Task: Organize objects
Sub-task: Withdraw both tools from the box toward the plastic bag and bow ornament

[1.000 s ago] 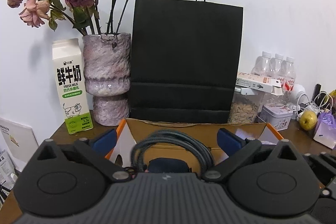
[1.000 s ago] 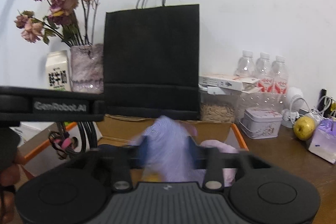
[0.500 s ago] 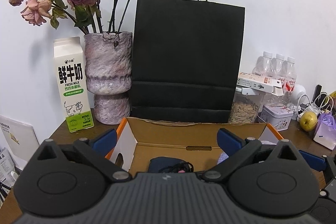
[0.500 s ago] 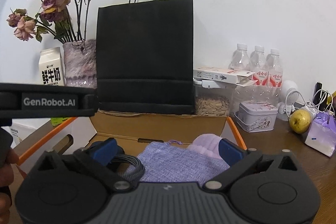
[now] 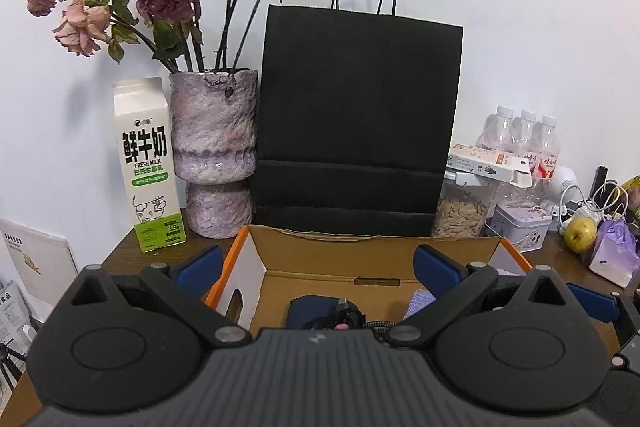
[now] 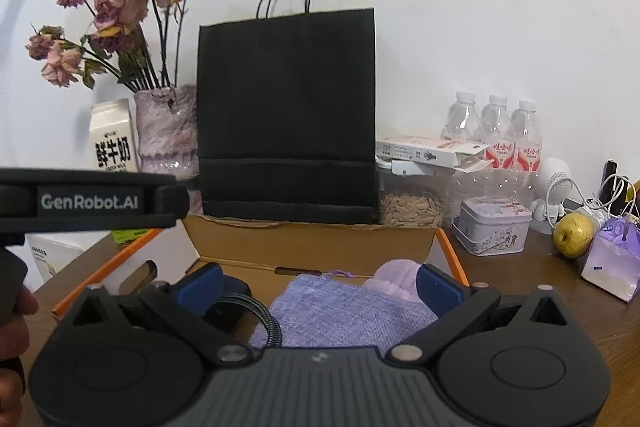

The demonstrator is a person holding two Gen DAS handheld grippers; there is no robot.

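An open cardboard box point(image 5: 332, 259) point(image 6: 308, 239) with orange edges sits in front of me on the wooden table. Inside lie a lilac woven pouch point(image 6: 344, 311), a pale purple plush item point(image 6: 394, 275), a braided grey cable point(image 6: 266, 319) and a dark blue case point(image 5: 310, 311). My right gripper point(image 6: 318, 281) hangs open over the pouch, nothing between its blue pads. My left gripper point(image 5: 318, 265) is open over the box's left half, above the dark blue case and the cable's plug point(image 5: 346, 315). The left gripper's body point(image 6: 88, 201) also crosses the right wrist view.
A black paper bag point(image 5: 356, 123) stands behind the box. Left of it are a vase of dried roses point(image 5: 214, 155) and a milk carton point(image 5: 146, 163). To the right: a seed jar point(image 6: 412, 207), water bottles point(image 6: 496, 131), a tin point(image 6: 494, 225), a pear point(image 6: 572, 231), a purple-wrapped packet point(image 6: 612, 259).
The right gripper opened and let the lilac pouch drop into the box. The coiled grey cable left the left gripper's fingers and now lies in the box.
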